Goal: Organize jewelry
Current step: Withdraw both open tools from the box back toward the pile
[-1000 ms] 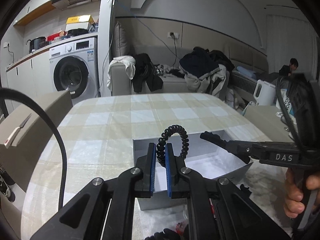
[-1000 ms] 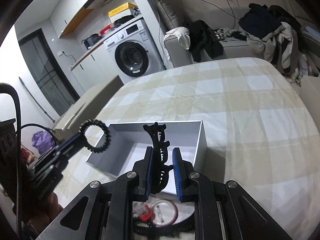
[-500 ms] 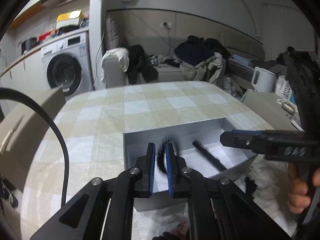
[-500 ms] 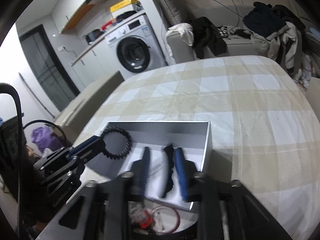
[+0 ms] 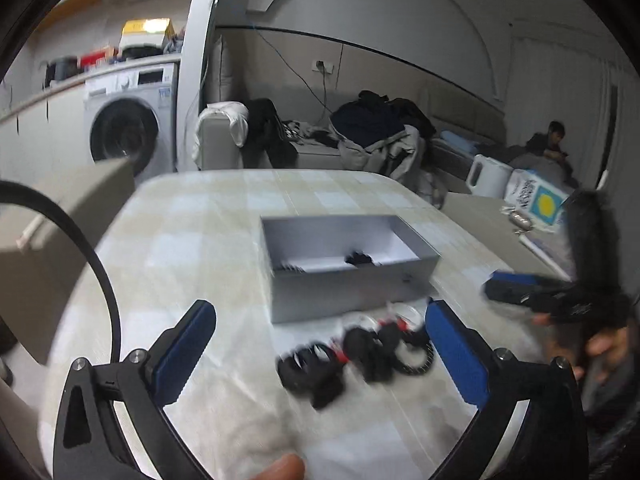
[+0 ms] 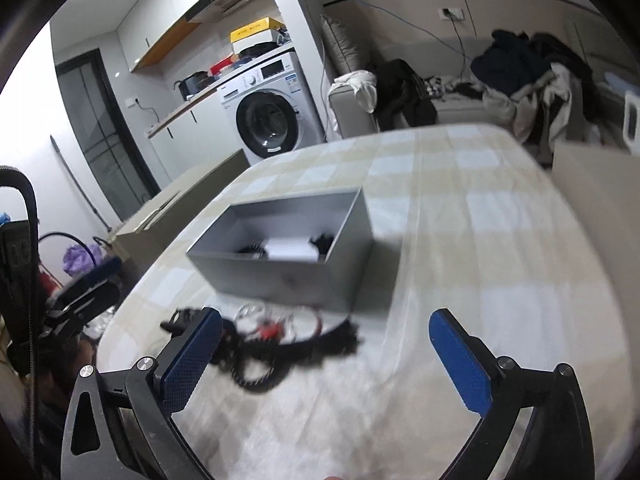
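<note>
A grey open box stands on the checked table; it also shows in the right wrist view. Inside lie a black coil hair tie and a black hair clip. A blurred pile of black and red hair accessories lies in front of the box, also in the right wrist view. My left gripper is open and empty, above the pile. My right gripper is open and empty, pulled back from the box; it also shows at the left wrist view's right edge.
A checked cloth covers the table. A beige chair back stands at the left. A washing machine and a sofa with clothes lie beyond. A white kettle stands far right.
Both grippers opened, dropped the coil tie and the clip into the box, and pulled back toward me. The pile in front of the box is now in view.
</note>
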A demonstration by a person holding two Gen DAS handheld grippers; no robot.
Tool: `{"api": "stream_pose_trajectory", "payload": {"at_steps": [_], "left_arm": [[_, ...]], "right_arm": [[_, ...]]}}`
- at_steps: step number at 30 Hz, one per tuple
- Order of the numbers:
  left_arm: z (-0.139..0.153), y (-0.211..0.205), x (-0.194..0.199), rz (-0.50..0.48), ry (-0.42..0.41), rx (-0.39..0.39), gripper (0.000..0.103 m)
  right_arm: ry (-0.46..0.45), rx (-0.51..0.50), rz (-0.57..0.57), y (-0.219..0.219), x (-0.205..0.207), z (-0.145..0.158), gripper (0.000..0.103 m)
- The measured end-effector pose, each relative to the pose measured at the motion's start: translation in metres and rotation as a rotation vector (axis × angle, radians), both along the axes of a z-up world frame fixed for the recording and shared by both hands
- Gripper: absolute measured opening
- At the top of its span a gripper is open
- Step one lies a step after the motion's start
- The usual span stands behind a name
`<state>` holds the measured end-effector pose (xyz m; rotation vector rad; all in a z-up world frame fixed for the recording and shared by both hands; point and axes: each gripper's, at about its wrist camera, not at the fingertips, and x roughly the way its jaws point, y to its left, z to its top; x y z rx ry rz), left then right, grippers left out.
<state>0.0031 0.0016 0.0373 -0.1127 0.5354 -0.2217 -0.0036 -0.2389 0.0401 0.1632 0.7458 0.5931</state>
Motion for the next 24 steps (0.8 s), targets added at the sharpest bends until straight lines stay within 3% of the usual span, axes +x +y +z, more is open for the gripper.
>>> {"api": "stream_pose_trajectory", "payload": {"at_steps": [6, 15, 20, 24], "left_arm": [[-0.012, -0.009, 0.002, 0.120, -0.054, 0.148, 0.102], [-0.023, -0.004, -0.002, 0.155, -0.048, 0.155, 0.102], [-0.031, 0.003, -0.006, 0.149, -0.026, 0.106, 0.102], [-0.033, 0.008, -0.004, 0.150, -0.005, 0.067, 0.102]], "right_arm": [[0.023, -0.075, 0.041, 0.016, 0.000, -0.019, 0.103], [0.015, -0.176, 0.100, 0.043, 0.002, -0.025, 0.103], [-0.021, -0.305, 0.137, 0.063, 0.001, -0.028, 0.103], [-0.011, -0.344, 0.142, 0.069, 0.005, -0.034, 0.103]]}}
